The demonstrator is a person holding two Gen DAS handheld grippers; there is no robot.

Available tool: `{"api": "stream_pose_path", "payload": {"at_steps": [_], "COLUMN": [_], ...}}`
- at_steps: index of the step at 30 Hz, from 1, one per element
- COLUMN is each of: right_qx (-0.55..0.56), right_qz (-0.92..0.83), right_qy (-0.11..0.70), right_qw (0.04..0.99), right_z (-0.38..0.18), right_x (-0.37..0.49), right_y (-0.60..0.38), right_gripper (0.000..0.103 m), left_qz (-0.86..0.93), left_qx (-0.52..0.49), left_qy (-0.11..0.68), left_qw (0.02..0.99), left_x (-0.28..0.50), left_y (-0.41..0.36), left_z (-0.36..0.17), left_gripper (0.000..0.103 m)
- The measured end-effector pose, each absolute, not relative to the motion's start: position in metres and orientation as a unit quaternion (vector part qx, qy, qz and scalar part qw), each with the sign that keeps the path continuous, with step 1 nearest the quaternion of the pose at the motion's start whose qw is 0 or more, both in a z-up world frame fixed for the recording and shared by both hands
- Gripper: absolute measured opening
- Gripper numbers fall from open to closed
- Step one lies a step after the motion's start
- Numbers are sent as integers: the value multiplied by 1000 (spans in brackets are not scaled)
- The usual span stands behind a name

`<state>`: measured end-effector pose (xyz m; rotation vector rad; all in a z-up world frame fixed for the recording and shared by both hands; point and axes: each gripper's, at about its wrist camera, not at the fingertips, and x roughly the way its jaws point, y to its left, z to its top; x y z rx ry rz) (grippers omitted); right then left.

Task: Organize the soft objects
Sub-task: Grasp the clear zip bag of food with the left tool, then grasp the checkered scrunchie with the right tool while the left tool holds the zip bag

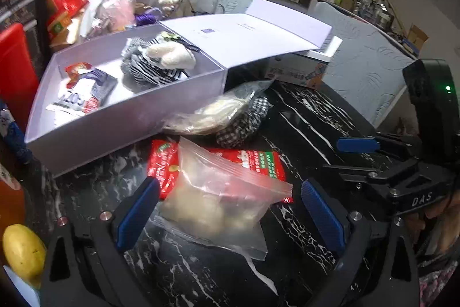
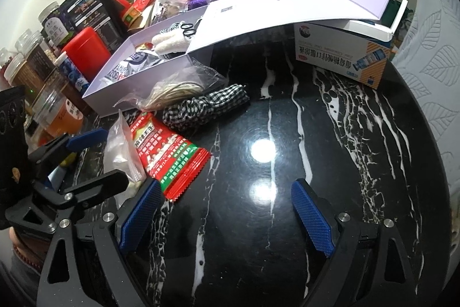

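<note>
A clear zip bag of pale soft lumps (image 1: 218,200) lies on a red snack packet (image 1: 258,163) on the black marble table (image 1: 302,117). My left gripper (image 1: 230,217) is open with its blue pads either side of the bag, not touching it. Behind lie a checked cloth (image 1: 244,123) and a clear bag of cream fabric (image 1: 212,114). The open lilac box (image 1: 120,117) holds striped cloth, a white fluffy item (image 1: 172,55) and a foil packet (image 1: 83,94). My right gripper (image 2: 227,209) is open and empty over bare table, right of the red packet (image 2: 169,160).
A white medicine carton (image 2: 342,56) props the box lid (image 2: 287,7) at the back right. Jars, a red tin (image 2: 86,48) and clutter crowd the left and back. A yellow fruit (image 1: 23,252) lies at the near left. Quilted chairs stand beyond the table edge.
</note>
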<state>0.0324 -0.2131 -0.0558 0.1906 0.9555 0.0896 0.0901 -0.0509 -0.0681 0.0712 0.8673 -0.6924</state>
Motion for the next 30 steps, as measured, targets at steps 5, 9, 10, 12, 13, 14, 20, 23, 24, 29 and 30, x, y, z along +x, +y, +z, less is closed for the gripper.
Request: {"api": "stream_pose_path", "payload": {"at_steps": [5, 9, 10, 12, 13, 14, 20, 23, 24, 29, 30], "right_qx": [95, 94, 95, 96, 96, 96, 78, 68, 63, 18, 14], "right_qz": [48, 42, 41, 38, 36, 35, 38, 45, 47, 48, 50], "right_qy": [463, 463, 464, 465, 466, 466, 465, 461, 460, 462, 463], "right_qw": [880, 880, 880, 879, 879, 879, 881, 883, 884, 885, 885], "right_z": [-58, -58, -58, -59, -59, -59, -56, -53, -53, -54, -55], "right_x": [33, 33, 33, 34, 34, 34, 41, 48, 52, 72, 78], "right_y": [-212, -215, -215, -217, -217, -218, -218, -215, -213, -202, -201], "right_gripper": [93, 93, 93, 93, 93, 93, 93, 93, 93, 100, 103], "left_qz": [-321, -330, -330, -321, -317, -307, -312, -301, -298, -275, -273], "left_qx": [46, 56, 62, 78, 83, 88, 66, 50, 39, 6, 0], "left_qy": [441, 442, 440, 433, 430, 425, 399, 392, 392, 400, 401], "left_qw": [837, 832, 833, 838, 841, 847, 860, 868, 869, 874, 874], "left_x": [100, 101, 101, 100, 100, 99, 88, 83, 82, 84, 85], "left_y": [-51, -56, -58, -62, -63, -64, -56, -49, -46, -32, -30], "left_z": [-88, -92, -91, -91, -91, -91, -79, -70, -67, -61, -60], "left_gripper": [100, 100, 100, 95, 82, 76, 65, 65, 65, 65, 65]}}
